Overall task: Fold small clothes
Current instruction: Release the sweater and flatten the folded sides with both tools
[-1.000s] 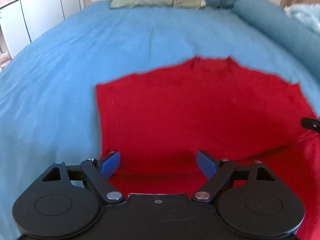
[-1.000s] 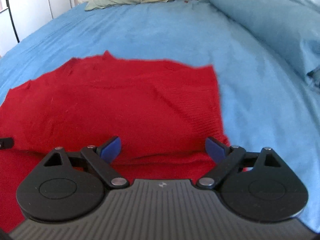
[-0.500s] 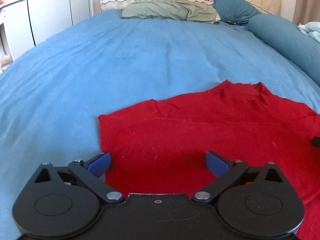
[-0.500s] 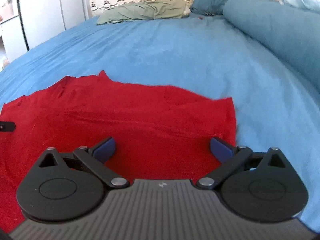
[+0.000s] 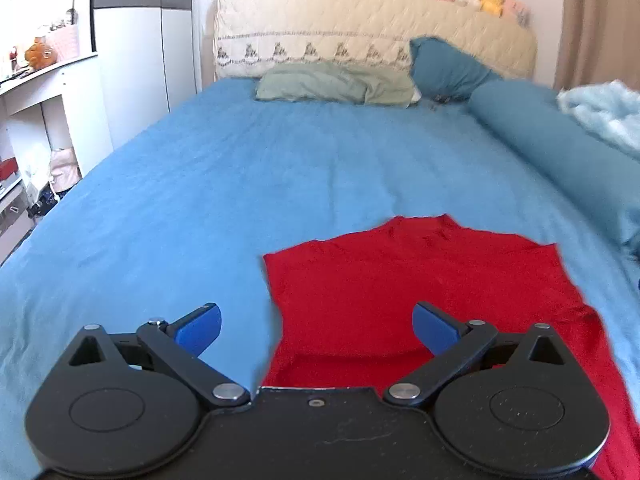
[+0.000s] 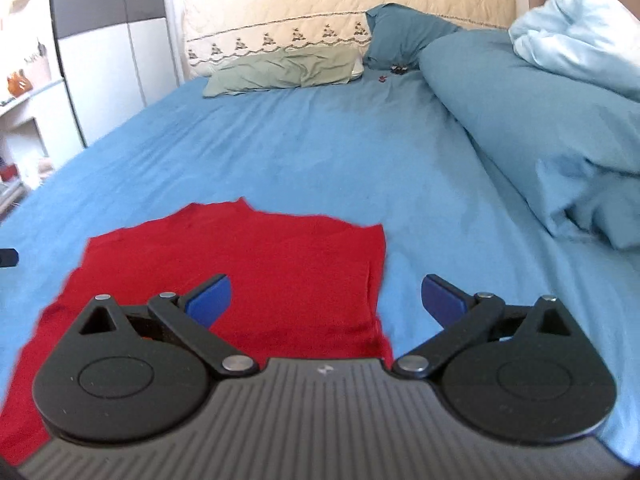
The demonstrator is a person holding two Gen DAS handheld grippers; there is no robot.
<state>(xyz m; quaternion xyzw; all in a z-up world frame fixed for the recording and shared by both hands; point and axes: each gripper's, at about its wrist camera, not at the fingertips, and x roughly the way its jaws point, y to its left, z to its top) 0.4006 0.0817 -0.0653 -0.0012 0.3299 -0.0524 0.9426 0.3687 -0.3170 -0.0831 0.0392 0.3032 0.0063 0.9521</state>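
A red knitted garment (image 5: pixel 420 288) lies folded over on the blue bedsheet (image 5: pixel 200 200), its upper layer ending in a fold line near me. My left gripper (image 5: pixel 316 328) hangs above the garment's left edge, open wide, nothing between its blue pads. In the right wrist view the same red garment (image 6: pixel 272 272) lies low and left of centre. My right gripper (image 6: pixel 326 300) is open above the garment's right edge, with no cloth between its fingers. A dark tip of the left gripper (image 6: pixel 8 258) shows at the far left.
A green pillow (image 5: pixel 336 86) and a teal pillow (image 5: pixel 444 68) lie at the cream headboard (image 5: pixel 360 36). A rolled teal duvet (image 6: pixel 540 120) with a pale blue blanket (image 6: pixel 576 36) runs along the bed's right side. White wardrobe (image 5: pixel 132 64) and shelves stand left.
Both grippers have risen and pulled back from the garment, which now looks smaller and lower in both views. The left jaws stand wider than a second ago. The garment stays flat.
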